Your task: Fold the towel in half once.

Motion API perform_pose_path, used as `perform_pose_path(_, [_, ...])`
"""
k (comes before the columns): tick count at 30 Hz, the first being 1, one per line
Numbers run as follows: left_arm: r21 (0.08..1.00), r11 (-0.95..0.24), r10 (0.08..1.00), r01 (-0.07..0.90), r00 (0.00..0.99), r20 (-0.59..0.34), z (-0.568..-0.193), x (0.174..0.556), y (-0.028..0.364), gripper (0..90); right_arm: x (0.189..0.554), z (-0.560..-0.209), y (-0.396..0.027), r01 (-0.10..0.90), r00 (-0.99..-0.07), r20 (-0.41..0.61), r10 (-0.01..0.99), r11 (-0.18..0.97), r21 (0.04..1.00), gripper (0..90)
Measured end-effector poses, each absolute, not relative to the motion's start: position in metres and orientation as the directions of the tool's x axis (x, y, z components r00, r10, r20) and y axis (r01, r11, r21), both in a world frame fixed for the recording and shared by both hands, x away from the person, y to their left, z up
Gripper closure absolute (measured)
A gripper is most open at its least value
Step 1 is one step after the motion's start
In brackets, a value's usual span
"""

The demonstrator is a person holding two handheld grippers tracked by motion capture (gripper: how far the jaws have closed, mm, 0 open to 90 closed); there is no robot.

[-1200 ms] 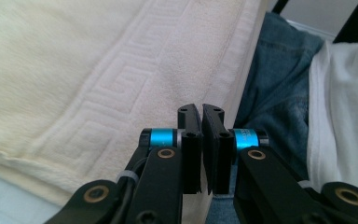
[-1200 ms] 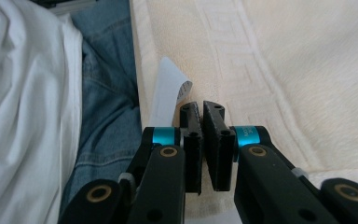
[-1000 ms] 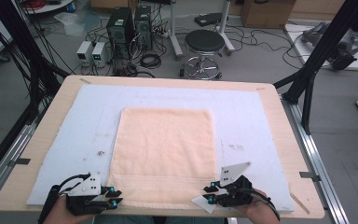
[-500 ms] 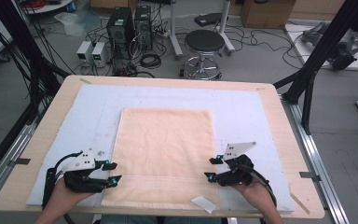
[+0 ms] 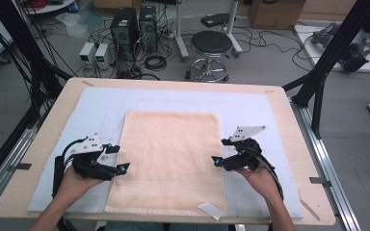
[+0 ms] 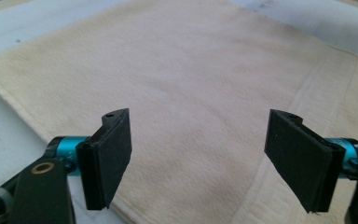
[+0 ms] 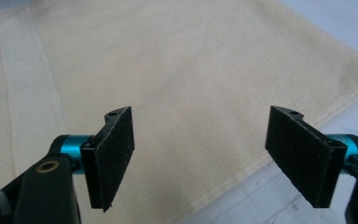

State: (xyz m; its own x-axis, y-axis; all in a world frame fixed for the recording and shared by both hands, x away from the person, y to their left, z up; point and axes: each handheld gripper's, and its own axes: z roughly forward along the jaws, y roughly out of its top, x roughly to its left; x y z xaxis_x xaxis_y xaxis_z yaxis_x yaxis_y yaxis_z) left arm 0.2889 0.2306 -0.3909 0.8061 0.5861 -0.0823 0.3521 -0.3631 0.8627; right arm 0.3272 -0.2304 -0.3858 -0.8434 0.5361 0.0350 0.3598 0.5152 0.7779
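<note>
High view first: my left gripper [image 5: 118,159] and right gripper [image 5: 220,151] sit with jaws spread wide at the side edges of the flat peach terry towel [image 5: 171,154]. It lies on a pale blue mat [image 5: 101,106] covering the wooden table [image 5: 279,103].

high view: we're looking from above the near edge, forward and down, far enough back to take in the whole table [image 5: 289,125] plus the floor and the stool [image 5: 212,44] beyond it.
left gripper view: we ride right behind the left gripper [image 6: 198,156], very close and low, facing across the towel [image 6: 191,79] from its left edge.
right gripper view: same deal on the right gripper [image 7: 200,156], close and low over the towel's right edge.
shared: all three catch the towel and the pale mat [image 5: 101,103]; both gripper views overlap on the towel's middle.
</note>
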Motion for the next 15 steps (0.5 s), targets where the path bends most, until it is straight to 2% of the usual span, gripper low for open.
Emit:
perform_pose_path(9, [0.853,-0.361,0.613,0.378,0.785,-0.088,-0.373,0.312,0.237,22.9,0.346,-0.369,-0.217,0.318,-0.848,-0.022,0.529,0.542,0.778,21.6])
perform_pose_path(15, [0.842,-0.389,0.618,0.372,0.784,-0.061,-0.364,0.324,0.237,23.2,0.355,-0.368,-0.214,0.321,-0.846,-0.011,0.533,0.527,0.787,21.6])
